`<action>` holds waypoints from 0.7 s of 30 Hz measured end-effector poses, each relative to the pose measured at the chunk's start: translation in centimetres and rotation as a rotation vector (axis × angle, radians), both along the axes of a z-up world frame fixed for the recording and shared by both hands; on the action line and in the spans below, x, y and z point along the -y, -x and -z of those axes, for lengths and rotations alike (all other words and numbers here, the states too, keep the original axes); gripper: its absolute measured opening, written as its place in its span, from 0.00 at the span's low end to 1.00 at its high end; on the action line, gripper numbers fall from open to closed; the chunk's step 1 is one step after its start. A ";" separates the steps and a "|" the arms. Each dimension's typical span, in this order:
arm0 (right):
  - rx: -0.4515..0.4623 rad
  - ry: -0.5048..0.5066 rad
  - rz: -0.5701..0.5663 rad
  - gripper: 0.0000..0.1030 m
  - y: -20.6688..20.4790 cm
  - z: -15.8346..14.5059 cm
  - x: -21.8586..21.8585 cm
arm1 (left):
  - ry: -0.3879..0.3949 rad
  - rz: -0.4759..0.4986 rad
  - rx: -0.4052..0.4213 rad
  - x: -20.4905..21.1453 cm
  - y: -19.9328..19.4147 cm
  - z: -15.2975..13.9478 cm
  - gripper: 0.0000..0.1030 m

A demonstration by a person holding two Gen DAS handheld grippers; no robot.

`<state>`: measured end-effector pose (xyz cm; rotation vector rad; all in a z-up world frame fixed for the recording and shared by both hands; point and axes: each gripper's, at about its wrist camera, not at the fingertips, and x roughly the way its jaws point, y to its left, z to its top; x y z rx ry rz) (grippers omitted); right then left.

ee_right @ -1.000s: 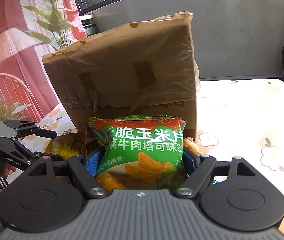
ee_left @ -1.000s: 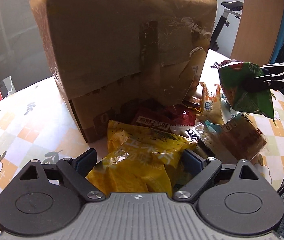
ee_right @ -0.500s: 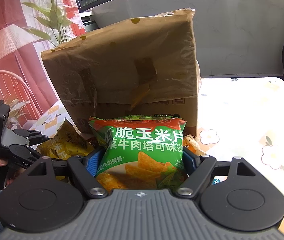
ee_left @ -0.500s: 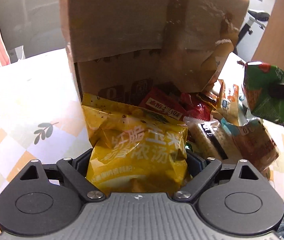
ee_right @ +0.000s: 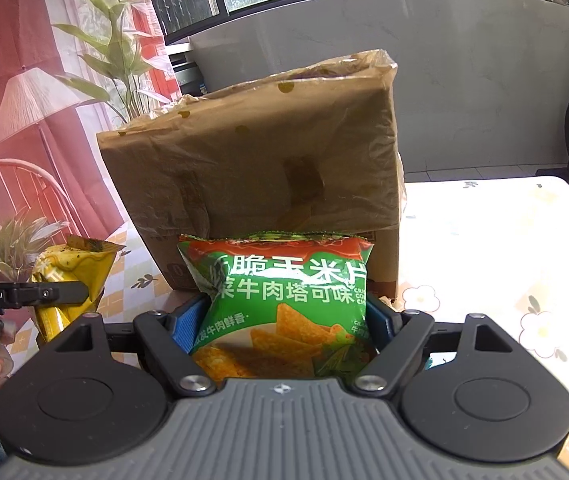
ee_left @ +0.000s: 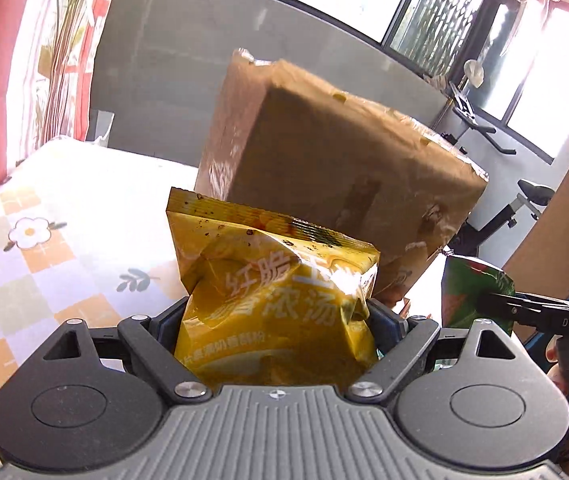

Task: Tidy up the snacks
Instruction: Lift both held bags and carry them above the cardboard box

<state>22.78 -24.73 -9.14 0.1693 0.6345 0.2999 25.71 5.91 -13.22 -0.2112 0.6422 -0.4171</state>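
My left gripper (ee_left: 276,316) is shut on a yellow snack bag (ee_left: 272,296) and holds it up in the air in front of the cardboard box (ee_left: 340,168). My right gripper (ee_right: 284,316) is shut on a green corn-chip bag (ee_right: 284,300), also held up before the box (ee_right: 252,176). The green bag (ee_left: 472,292) and the right gripper show at the right of the left wrist view. The yellow bag (ee_right: 68,276) and the left gripper show at the left of the right wrist view. The snack pile under the box flap is hidden now.
The box stands on a table with a flower-patterned cloth (ee_left: 44,240), (ee_right: 504,248). An exercise bike (ee_left: 524,200) stands behind on the right. A plant (ee_right: 120,60) and red curtain are behind on the left.
My left gripper has lifted the yellow bag off the snack pile and tilted up, so the pile has dropped out of view. My right gripper holds the green bag almost still.
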 end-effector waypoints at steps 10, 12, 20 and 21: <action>0.154 0.016 -0.031 0.79 -0.7 -7.0 0.0 | -0.011 -0.041 0.178 1.6 -1.3 -8.0 0.88; 0.176 0.024 -0.044 0.79 -1.5 -8.4 -0.1 | -0.020 -0.040 0.208 2.4 -2.1 -9.3 0.88; 0.255 0.074 -0.066 0.79 -6.6 -12.5 -0.5 | -0.092 -0.027 0.273 6.4 -7.0 -13.3 0.88; 0.256 0.091 -0.066 0.79 -7.7 -12.6 -0.7 | -0.111 -0.027 0.263 7.0 -8.0 -13.3 0.88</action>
